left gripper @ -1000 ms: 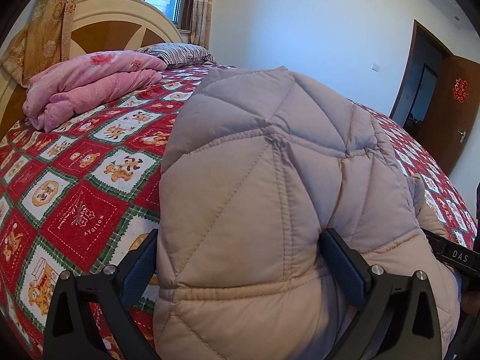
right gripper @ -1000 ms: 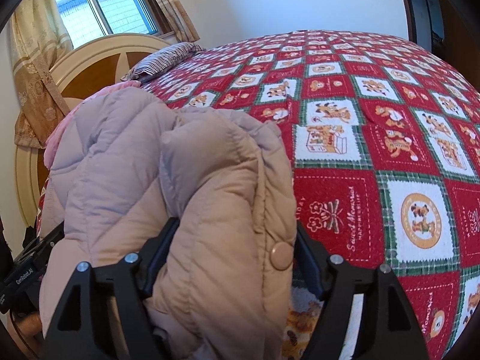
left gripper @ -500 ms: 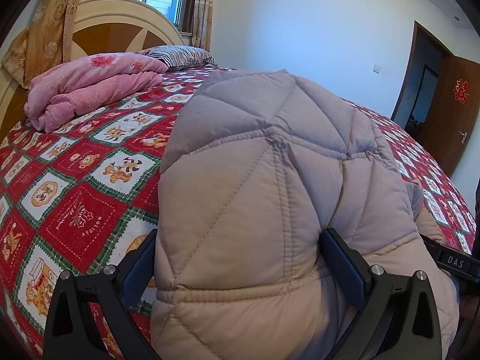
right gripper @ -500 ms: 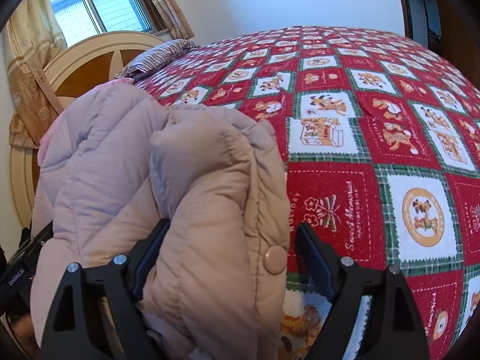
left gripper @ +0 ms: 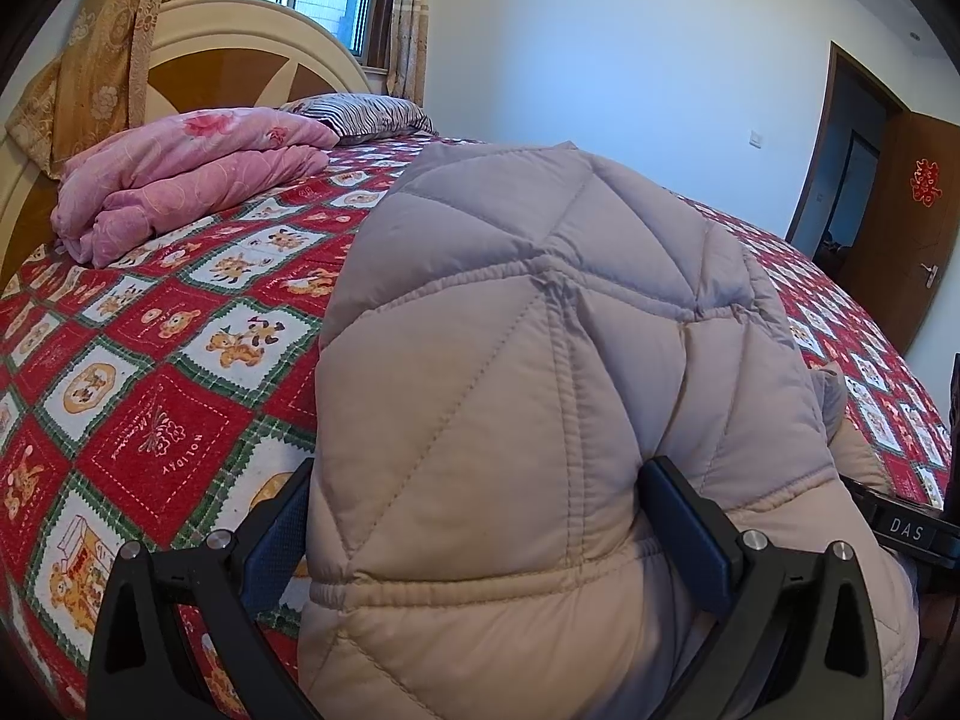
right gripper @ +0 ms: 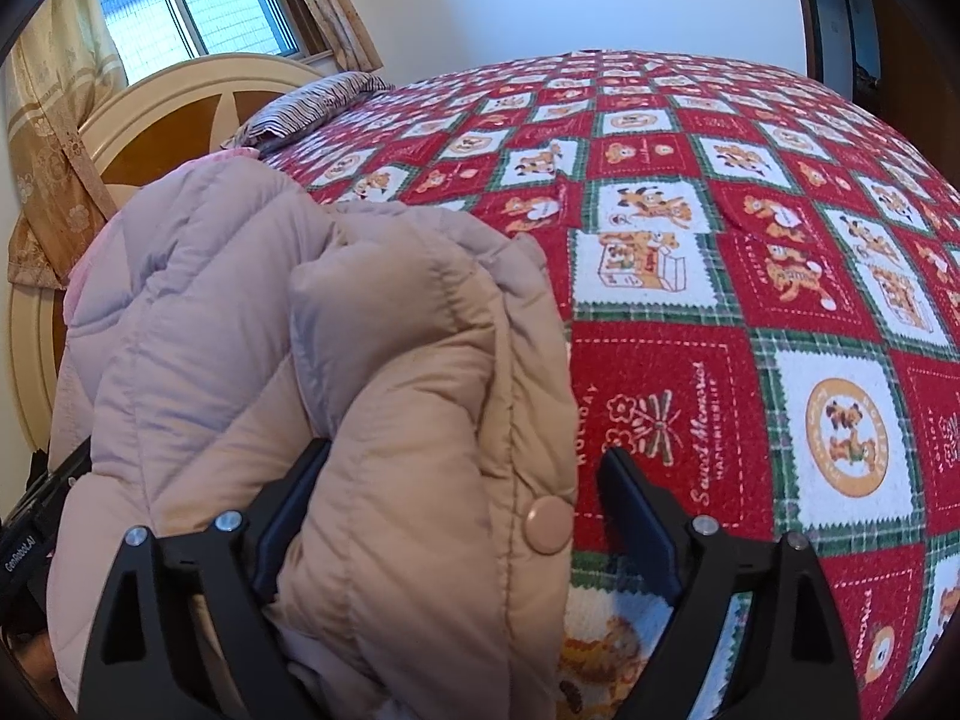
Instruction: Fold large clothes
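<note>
A bulky beige quilted puffer jacket (left gripper: pixel 540 372) fills the left wrist view and lies bunched on the bed. My left gripper (left gripper: pixel 480 516) has its jaws wide apart with the jacket's hem wedged between them. In the right wrist view the jacket (right gripper: pixel 336 372) is folded into thick layers, with a round snap button (right gripper: pixel 547 525) at its edge. My right gripper (right gripper: pixel 462 498) straddles that fold; a gap shows between the fabric and the right finger (right gripper: pixel 636 510). The other gripper's body shows at the right edge of the left wrist view (left gripper: pixel 912 531).
The bed has a red, green and white cartoon-print cover (right gripper: pixel 750 276). A folded pink quilt (left gripper: pixel 192 174) and a striped pillow (left gripper: pixel 366 111) lie by the cream and wood headboard (left gripper: pixel 228 54). A window and curtains are behind; a brown door (left gripper: pixel 918 222) is at right.
My right gripper's jaws have spread wider, opening a gap beside the jacket fold. The jacket has sunk slightly lower on the bed. The left gripper has barely moved.
</note>
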